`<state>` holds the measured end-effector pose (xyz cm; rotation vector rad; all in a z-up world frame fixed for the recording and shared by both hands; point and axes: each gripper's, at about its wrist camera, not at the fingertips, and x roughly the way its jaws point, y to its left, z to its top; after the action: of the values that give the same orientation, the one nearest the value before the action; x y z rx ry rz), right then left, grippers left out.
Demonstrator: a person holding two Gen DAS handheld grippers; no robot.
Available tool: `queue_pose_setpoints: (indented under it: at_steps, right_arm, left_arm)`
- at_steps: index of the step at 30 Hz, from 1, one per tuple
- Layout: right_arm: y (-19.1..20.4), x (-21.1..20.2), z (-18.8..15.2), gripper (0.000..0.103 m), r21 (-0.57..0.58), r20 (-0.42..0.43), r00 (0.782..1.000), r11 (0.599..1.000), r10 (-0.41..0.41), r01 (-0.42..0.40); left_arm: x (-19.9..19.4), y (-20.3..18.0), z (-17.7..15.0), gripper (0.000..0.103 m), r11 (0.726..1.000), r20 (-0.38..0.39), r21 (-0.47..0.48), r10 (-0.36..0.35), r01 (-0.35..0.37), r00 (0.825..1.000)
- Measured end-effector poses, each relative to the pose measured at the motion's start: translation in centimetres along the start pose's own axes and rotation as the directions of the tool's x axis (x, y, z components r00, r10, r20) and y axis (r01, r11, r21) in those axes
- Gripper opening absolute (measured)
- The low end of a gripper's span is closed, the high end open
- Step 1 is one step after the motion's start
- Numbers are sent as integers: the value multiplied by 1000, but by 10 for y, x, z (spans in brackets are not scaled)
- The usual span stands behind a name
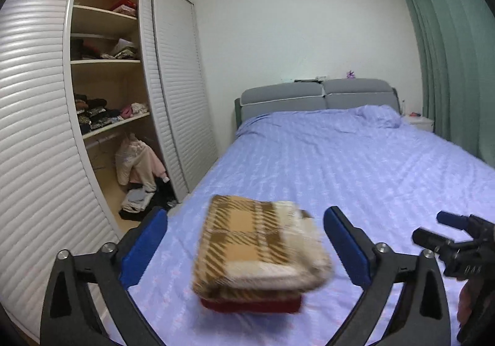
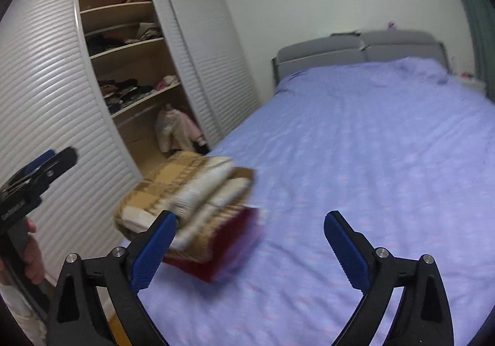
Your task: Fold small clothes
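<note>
Two folded clothes [image 1: 260, 256] stacked, between open left hand-held gripper [image 1: 246, 248]

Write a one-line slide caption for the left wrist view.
Left gripper open, blue-padded fingers apart over a folded tan-and-cream plaid cloth stacked on a folded dark red garment on the lilac bedsheet.

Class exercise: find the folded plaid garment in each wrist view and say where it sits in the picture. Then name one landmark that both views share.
Left wrist view: the folded plaid garment lies at lower centre on the bed, atop a red item.
Right wrist view: the same garment lies at lower left, near the bed's edge.
Shared landmark: the open wardrobe on the left.
</note>
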<state>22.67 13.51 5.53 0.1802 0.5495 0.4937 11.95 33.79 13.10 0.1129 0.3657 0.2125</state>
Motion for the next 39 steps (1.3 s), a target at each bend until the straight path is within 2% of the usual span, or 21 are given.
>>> queue_pose_setpoints:
  at_steps: [5, 8, 12, 15, 16, 17, 20, 21, 23, 28, 34, 36, 39]
  right_arm:
    - [-54, -76, -2, 101, -38, 27, 990, 990, -138, 139]
    - [-83, -118, -7, 102, -29, 44, 979, 979, -201, 202]
    - [-113, -170, -18, 102, -23, 60, 960, 961, -273, 275]
    - [-132, -204, -29, 102, -44, 81, 930, 931, -359, 363]
    - [-137, -217, -34, 102, -60, 87, 912, 912, -400, 405]
    - [-141, -225, -38, 102, -68, 93, 907, 906, -412, 418]
    - [-156, -254, -50, 102, -65, 92, 907, 907, -410, 416]
    - [-161, -264, -54, 102, -57, 91, 908, 909, -408, 414]
    - [-167, -277, -62, 102, -47, 93, 903, 904, -419, 424]
    - [-179, -306, -82, 102, -37, 102, 883, 885, -458, 464]
    - [-187, -315, -99, 102, -24, 80, 877, 878, -475, 478]
    - [-189, -313, -100, 102, -31, 73, 877, 877, -476, 479]
    - [-189, -311, -100, 102, -32, 70, 877, 878, -475, 478]
  left_arm:
    - [-45, -61, -9, 103, 995, -15, -19, -94, 94, 995]
    - [-61, -106, -19, 103, 987, -48, -19, -160, 159, 986]
    - [-74, -158, -30, 103, 981, -114, -11, -195, 194, 974]
    - [-85, -197, -39, 103, 981, -168, -8, -194, 196, 967]
    - [-89, -210, -42, 103, 981, -198, -14, -194, 195, 961]
    - [-92, -221, -45, 103, 977, -224, -31, -214, 213, 951]
    - [-101, -245, -57, 103, 950, -261, -99, -312, 296, 913]
    - [-105, -254, -63, 103, 948, -269, -104, -319, 302, 909]
    - [-112, -266, -72, 103, 952, -270, -103, -306, 288, 913]
    - [-129, -281, -88, 103, 966, -224, -73, -259, 249, 940]
    - [-134, -279, -99, 103, 961, -220, -105, -272, 255, 937]
    - [-132, -283, -99, 103, 963, -226, -82, -270, 258, 936]
    - [-135, -288, -99, 103, 970, -202, -53, -242, 236, 949]
